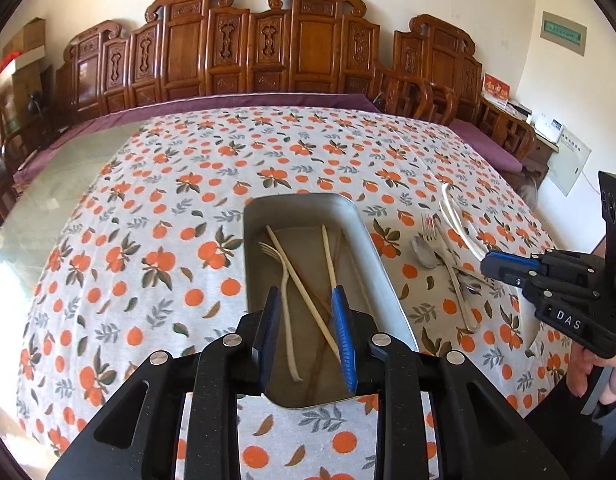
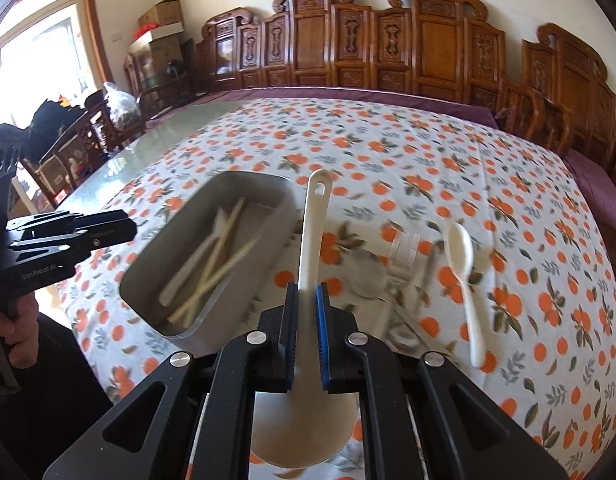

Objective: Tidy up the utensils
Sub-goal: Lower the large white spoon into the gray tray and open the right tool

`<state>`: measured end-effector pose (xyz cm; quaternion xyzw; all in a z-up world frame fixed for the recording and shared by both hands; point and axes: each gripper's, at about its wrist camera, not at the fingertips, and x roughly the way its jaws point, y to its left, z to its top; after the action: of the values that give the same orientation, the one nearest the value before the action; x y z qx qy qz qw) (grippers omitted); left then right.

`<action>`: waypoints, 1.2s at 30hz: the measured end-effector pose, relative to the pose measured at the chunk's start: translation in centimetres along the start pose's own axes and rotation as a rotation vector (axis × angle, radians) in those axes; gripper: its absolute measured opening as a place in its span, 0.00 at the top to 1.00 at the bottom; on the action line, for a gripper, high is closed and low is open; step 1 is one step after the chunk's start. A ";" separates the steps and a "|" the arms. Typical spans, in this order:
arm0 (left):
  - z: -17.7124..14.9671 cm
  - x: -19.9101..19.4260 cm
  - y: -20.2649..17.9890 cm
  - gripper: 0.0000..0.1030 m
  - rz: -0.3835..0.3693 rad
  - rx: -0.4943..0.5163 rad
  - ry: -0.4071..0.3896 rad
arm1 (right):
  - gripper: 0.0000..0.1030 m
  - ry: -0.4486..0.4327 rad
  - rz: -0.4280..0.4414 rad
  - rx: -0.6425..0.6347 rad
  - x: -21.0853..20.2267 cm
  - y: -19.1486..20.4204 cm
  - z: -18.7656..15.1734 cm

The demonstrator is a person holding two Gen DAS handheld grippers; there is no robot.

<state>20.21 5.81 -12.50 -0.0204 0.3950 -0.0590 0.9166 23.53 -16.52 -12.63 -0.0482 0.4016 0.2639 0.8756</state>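
Right tongs (image 2: 306, 304) pinching a white ladle (image 2: 308, 264) by the lower handle, bowl hanging back beneath the wrist camera and the holed handle tip pointing forward and up; gripped low, probably so the long handle can be swung over and laid lengthwise. Ahead and to the left of these tongs, a metal tray (image 2: 264, 236) already holding pale chopsticks and other light utensils, blurred here by motion. To the right of the ladle, lying loose on the orange-print surface (image 2: 387, 152): a white spoon (image 2: 461, 264) and what looks like a metal spoon and fork, too smeared to sort out with certainty. Left tongs (image 1: 308, 320) spread apart and empty, hovering directly over the near end of the same tray, a cream fork (image 1: 284, 276) and chopsticks (image 1: 304, 284) showing between the pads; seemingly parked there after a drop, or ready to steady the tray. Remaining loose pile well off to the right of the left tongs, under the ladle. Sorting partly done, judging by the leftovers outside.
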 end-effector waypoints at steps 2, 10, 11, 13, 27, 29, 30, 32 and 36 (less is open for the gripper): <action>0.0 -0.2 0.5 0.77 0.000 -0.008 -0.005 | 0.90 0.000 0.010 -0.013 0.2 1.0 0.6; 0.1 -0.9 2.4 0.74 0.016 -0.026 -0.016 | 0.90 0.000 0.051 -0.039 1.2 4.3 3.2; 0.0 -1.0 2.6 0.71 0.015 -0.030 -0.016 | 0.90 0.000 0.057 -0.039 1.3 4.6 3.5; 0.1 -1.0 3.3 0.66 0.019 -0.041 -0.016 | 0.90 -0.002 0.066 -0.042 1.7 5.2 4.1; -0.3 0.3 7.3 0.27 0.102 -0.118 -0.005 | 0.90 0.032 0.082 -0.028 6.6 8.4 6.5; -0.4 0.4 7.5 0.27 0.104 -0.121 -0.002 | 0.90 0.047 0.075 -0.021 7.7 8.6 6.5; -0.4 0.4 7.5 0.27 0.105 -0.121 0.000 | 0.90 0.053 0.069 -0.018 8.2 8.7 6.4; -0.4 0.5 7.5 0.27 0.107 -0.122 0.003 | 0.90 0.073 0.062 -0.007 9.2 8.7 6.0; -0.4 0.6 7.4 0.27 0.105 -0.121 0.003 | 0.90 0.104 0.053 0.007 10.6 8.6 5.3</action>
<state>20.98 13.12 -13.80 -0.0549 0.3998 0.0131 0.9149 28.56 -3.13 -15.72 -0.0479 0.4486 0.2829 0.8464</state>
